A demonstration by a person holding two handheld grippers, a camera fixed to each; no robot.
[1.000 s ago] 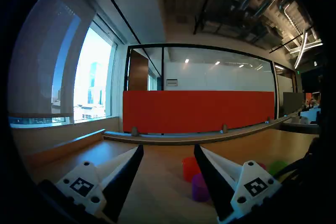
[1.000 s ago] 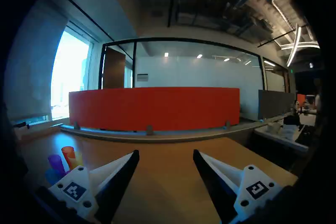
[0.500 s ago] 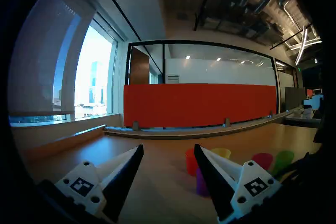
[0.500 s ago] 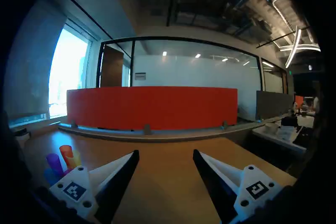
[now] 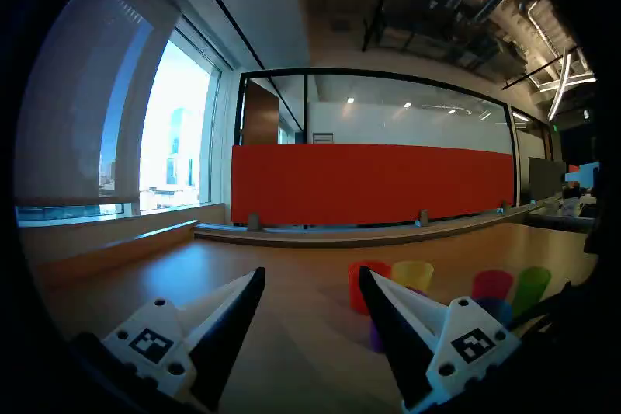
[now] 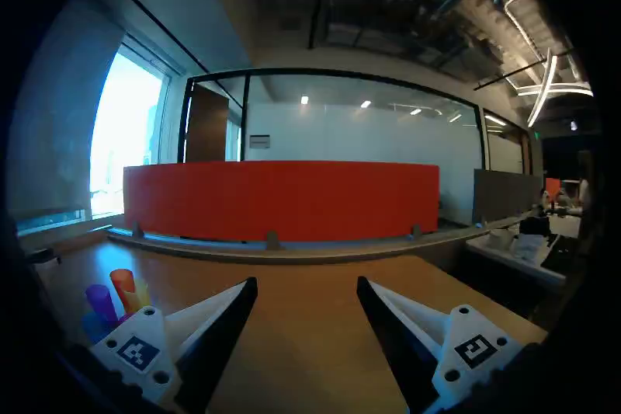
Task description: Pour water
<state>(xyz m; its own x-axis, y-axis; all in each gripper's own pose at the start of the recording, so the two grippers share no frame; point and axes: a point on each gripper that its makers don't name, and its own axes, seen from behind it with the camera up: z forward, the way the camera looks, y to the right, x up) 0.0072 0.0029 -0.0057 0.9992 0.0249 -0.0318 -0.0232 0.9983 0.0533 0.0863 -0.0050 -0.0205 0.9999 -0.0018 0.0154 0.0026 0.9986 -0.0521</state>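
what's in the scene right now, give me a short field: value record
setting: wooden table in an office, red divider panel behind it, window to one side
left gripper: open, holding nothing
right gripper: open, holding nothing
cups: coloured cups clustered on the table: orange cup, yellow cup, pink cup, green cup, purple cup
cup position: ahead and right of the left gripper; far left in the right gripper view
water: cannot tell
task state: no cup gripped yet

Upright on the wooden table (image 5: 295,259), an orange cup (image 5: 357,288), yellow cup (image 5: 413,273), pink cup (image 5: 492,283) and green cup (image 5: 532,287) are grouped, all translucent.
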